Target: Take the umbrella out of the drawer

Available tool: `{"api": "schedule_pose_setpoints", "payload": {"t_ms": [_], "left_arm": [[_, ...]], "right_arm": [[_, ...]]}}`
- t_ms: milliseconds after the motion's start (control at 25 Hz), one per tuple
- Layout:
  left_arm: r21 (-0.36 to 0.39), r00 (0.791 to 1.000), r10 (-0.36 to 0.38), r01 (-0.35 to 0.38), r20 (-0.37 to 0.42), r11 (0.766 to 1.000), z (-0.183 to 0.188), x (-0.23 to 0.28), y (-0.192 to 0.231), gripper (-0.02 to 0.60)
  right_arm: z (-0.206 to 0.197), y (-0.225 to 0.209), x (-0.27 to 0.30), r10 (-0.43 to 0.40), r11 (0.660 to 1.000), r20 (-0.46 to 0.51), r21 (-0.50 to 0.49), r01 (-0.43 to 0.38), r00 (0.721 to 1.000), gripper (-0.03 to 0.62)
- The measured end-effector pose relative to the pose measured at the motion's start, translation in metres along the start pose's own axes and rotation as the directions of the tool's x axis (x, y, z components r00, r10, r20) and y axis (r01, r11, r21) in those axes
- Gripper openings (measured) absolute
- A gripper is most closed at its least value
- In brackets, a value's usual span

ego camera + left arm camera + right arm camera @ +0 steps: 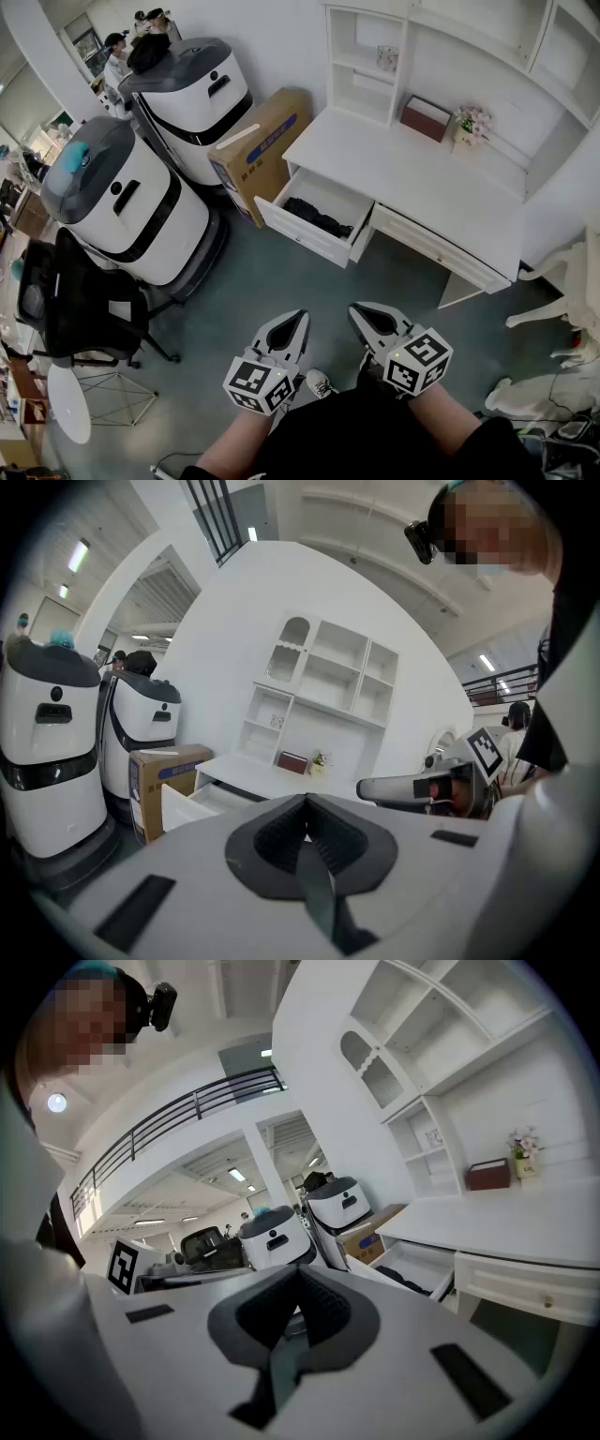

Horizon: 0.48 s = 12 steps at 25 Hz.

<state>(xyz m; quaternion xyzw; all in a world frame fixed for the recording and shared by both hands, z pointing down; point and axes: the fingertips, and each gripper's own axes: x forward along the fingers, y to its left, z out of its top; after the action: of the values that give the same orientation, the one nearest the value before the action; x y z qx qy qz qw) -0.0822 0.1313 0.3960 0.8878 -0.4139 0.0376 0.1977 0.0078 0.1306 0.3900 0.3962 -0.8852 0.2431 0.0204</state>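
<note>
The white desk has its left drawer pulled open. A black folded umbrella lies inside it. Both grippers hang low in front of the person, well short of the drawer. My left gripper is shut with nothing between its jaws, and so is my right gripper. In the left gripper view the shut jaw tips point toward the open drawer at the left. The right gripper view looks over its shut jaw tips; the drawer with the dark umbrella lies to their right.
Two large white robots and a cardboard box stand left of the desk. A black office chair and a small round table are at the lower left. A white chair is at the right. A second drawer is closed.
</note>
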Motion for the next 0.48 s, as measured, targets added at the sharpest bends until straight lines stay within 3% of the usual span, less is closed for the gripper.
{"api": "schedule_pose_setpoints", "payload": {"t_ms": [480], "left_arm": [[-0.009, 1.000, -0.002, 0.002, -0.002, 1.000, -0.0029, 0.0015, -0.0012, 0.003]], "right_arm": [[0.0002, -0.0021, -0.0003, 0.002, 1.000, 0.015, 0.013, -0.002, 1.000, 0.002]]}}
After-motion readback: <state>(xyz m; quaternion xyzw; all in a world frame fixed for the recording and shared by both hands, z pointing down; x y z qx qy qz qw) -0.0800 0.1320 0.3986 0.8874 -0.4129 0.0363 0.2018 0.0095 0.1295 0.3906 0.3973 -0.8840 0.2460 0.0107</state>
